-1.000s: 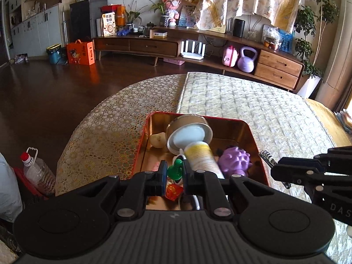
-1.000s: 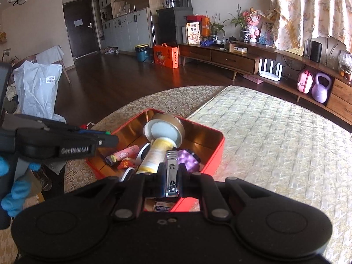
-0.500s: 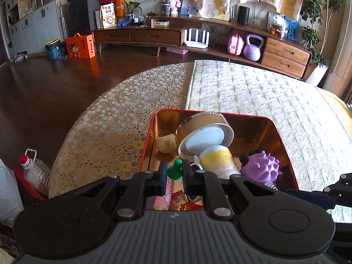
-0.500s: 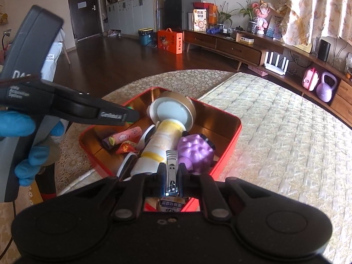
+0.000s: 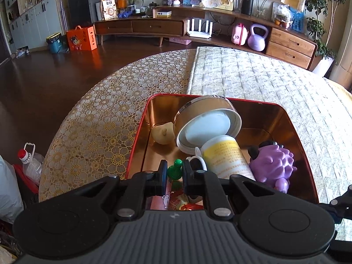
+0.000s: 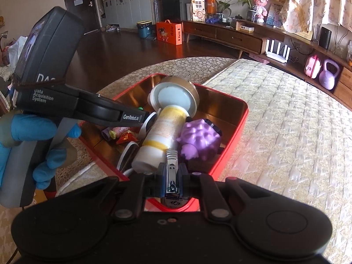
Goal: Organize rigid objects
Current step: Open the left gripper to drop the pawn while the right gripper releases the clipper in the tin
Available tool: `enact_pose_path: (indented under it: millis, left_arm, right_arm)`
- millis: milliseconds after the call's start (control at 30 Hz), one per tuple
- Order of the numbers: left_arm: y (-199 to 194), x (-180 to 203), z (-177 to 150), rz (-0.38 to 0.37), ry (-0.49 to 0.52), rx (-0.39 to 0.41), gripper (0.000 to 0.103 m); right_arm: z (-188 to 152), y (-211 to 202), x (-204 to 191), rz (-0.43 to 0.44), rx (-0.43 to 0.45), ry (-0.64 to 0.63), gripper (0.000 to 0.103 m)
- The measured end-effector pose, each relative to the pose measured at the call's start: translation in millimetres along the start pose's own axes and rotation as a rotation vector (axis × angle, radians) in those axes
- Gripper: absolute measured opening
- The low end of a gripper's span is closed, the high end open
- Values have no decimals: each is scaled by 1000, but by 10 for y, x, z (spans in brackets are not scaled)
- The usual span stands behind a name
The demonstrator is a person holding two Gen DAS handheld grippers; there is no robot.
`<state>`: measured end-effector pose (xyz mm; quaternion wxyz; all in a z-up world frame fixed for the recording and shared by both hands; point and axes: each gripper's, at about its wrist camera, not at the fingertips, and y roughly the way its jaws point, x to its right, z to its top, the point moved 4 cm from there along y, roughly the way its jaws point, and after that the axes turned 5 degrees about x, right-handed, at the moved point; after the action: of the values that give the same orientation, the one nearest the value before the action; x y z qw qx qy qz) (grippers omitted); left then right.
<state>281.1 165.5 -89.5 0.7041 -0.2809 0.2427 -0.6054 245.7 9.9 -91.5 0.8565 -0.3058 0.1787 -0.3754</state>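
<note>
A red tin (image 5: 294,132) (image 6: 239,118) with a gold inside sits on the table. It holds a round gold can (image 5: 206,118) (image 6: 176,92), a white-and-yellow tube (image 5: 224,156) (image 6: 160,134), a purple spiky toy (image 5: 272,165) (image 6: 200,138), a pale pear-like piece (image 5: 162,132) and snack packets (image 6: 123,134). My left gripper (image 5: 173,172) is shut on a green pawn-shaped pin (image 5: 175,169) over the tin's near left part. My right gripper (image 6: 172,177) is shut on a metal nail clipper (image 6: 172,169) over the tin's near edge.
The table has a gold lace cloth (image 5: 99,132) on the left and a quilted runner (image 5: 253,81) on the right. A plastic bottle (image 5: 30,162) stands on the floor at left. A low wooden sideboard (image 5: 154,26) lines the far wall.
Both grippers have moved closer over the red tin, still holding their objects. The left gripper has come in from the left in the right wrist view.
</note>
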Motion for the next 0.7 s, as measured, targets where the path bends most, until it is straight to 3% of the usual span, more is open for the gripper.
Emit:
enact_pose_path:
  millis: [200, 467, 533, 567, 700]
  left_arm:
    - [-22, 0, -19, 14, -18, -1, 14]
    - [-143, -15, -59, 10, -44, -5, 15]
    - [-204, -19, -84, 2, -48, 2, 22]
    - [-238, -20, -93, -1, -49, 8, 31]
    - [-407, -49, -124, 2, -56, 45, 62]
  right_arm:
    - [-4, -33, 38, 17, 0, 38, 13]
    - [-9, -129, -32, 31, 22, 20, 27]
    - [-2, -176, -36, 34, 36, 19, 36]
    - [2, -198, -39, 35, 43, 20, 44]
    - [15, -287, -60, 47, 61, 11, 52]
